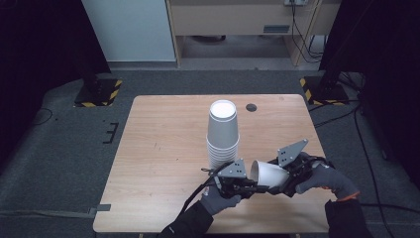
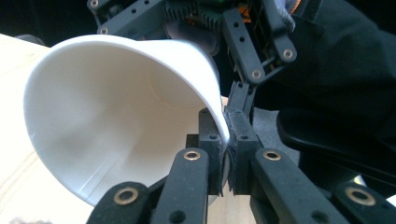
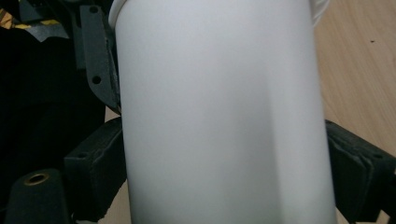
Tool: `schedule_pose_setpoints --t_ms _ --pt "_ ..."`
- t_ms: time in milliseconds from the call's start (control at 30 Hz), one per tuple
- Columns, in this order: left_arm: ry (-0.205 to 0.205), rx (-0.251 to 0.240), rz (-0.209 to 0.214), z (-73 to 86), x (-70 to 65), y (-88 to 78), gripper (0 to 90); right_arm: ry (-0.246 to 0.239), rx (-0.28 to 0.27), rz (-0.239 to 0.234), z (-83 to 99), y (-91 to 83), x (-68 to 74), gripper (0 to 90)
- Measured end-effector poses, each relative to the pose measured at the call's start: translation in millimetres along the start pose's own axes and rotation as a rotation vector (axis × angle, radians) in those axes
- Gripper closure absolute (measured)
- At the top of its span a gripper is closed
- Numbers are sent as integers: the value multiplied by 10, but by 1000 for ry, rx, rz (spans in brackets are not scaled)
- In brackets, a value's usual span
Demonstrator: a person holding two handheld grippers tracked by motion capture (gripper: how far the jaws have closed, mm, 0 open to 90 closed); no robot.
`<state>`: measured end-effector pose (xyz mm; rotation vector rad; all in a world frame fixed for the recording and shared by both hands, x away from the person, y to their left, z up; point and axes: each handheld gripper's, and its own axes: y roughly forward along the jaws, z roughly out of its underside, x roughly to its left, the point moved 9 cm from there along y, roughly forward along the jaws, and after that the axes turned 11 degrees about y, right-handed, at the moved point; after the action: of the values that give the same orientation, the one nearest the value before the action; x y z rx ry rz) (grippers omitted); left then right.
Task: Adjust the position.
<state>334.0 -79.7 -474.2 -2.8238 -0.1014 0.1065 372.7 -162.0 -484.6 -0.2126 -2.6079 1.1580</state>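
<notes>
I hold one white cup (image 1: 267,173) on its side with both my grippers, just above the near part of the wooden table (image 1: 158,148). Its open mouth points left and a bit far, and its bottom end points right.

My left gripper (image 1: 236,184) is pinched tight on the rim of the cup. In the left gripper view, one black jaw is inside the cup and the other is outside, with the thin white wall squeezed between them.

My right gripper (image 1: 289,182) hugs the body of the cup from the bottom end. In the right gripper view its two pads sit on each side of the cup and press against its wall.

A tall stack of white cups (image 1: 222,136) stands upside down near the middle of the table, just beyond my left gripper. A small dark round spot (image 1: 251,107) is on the far part of the table, to the right of the stack.
</notes>
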Motion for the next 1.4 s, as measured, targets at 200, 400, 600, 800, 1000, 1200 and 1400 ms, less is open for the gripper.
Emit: schedule_pose_setpoints --t_ms 200,400,600,800,1000,1200,1400 --pt "7 14 4 5 -12 11 859 -12 23 1 16 48 -6 133" --pt "0 25 10 27 -13 24 858 -18 39 -4 36 63 6 163" --pt "-8 25 2 35 2 26 853 -17 45 0 44 68 -8 168" --pt "-18 0 -2 25 20 6 814 -6 33 7 34 40 -20 169" --pt "-20 -28 -11 1 32 -20 812 2 35 8 42 35 -20 169" --pt "-23 -40 -4 -11 24 -37 856 5 48 6 62 55 -30 168" --pt "-20 -34 1 0 19 -23 863 1 63 10 74 74 -27 160"
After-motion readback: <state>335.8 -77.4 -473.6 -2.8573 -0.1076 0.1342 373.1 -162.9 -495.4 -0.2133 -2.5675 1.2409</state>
